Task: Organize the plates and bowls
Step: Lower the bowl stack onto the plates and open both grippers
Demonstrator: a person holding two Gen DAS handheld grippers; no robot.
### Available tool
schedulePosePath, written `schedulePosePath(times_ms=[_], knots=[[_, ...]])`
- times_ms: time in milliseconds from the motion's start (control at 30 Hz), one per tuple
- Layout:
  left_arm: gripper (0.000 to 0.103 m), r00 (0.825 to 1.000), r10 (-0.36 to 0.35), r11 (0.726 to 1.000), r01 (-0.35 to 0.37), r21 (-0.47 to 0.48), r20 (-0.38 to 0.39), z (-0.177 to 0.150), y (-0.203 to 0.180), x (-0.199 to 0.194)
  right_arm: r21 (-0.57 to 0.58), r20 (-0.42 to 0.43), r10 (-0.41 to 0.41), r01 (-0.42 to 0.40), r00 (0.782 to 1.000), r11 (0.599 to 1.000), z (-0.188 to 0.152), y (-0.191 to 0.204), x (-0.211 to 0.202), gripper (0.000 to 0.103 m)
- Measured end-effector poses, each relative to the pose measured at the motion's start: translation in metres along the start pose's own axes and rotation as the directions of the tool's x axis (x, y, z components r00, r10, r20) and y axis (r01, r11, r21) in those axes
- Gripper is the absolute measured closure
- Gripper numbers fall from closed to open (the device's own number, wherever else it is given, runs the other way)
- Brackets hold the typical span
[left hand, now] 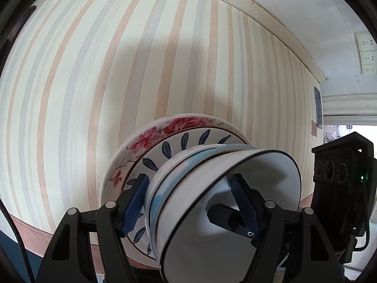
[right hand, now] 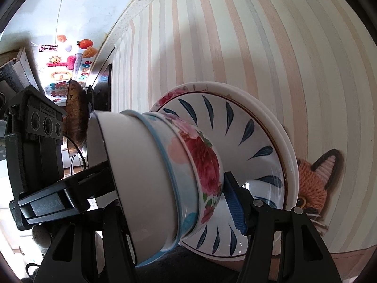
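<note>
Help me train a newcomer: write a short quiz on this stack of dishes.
1. True or false: the nested ceramic bowls stand on the stacked leaf-patterned and floral plates.
2. How many bowls are nested?
3. What shows behind the plates in the right wrist view? A orange knitted cat toy B metal spoon C glass cup
Key: 1 true; 2 three; 3 A.

Home kitchen: striped tabletop [left hand: 117,70], wall sockets [left hand: 366,54], hanging wok [right hand: 76,118].
</note>
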State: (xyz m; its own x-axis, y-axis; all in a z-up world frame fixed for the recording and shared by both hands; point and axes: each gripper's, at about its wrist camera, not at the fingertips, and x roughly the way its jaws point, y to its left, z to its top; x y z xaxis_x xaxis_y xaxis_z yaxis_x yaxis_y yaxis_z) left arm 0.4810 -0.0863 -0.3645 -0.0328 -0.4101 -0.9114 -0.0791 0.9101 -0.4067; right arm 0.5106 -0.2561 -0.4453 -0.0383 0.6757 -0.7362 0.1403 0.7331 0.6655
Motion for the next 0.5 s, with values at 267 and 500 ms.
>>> schedulePosePath(times_ms=[267,500], knots=[[0.033,0.997,0.058,0.997,-0.06,0.045,0.048,-0.005,-0.009,-0.01,0.002,-0.003,-0.004,0.004,1.0,1.0,0.0,0.0,0.0,0.041],[0.033,0.979,0.155,0.982,-0.167,0.087,0.13,-0.016,-0.013,-0.034,-0.038,0.03,-0.072,0.073,0.997,0.997,-0.009,0.012,-0.017,0.041]])
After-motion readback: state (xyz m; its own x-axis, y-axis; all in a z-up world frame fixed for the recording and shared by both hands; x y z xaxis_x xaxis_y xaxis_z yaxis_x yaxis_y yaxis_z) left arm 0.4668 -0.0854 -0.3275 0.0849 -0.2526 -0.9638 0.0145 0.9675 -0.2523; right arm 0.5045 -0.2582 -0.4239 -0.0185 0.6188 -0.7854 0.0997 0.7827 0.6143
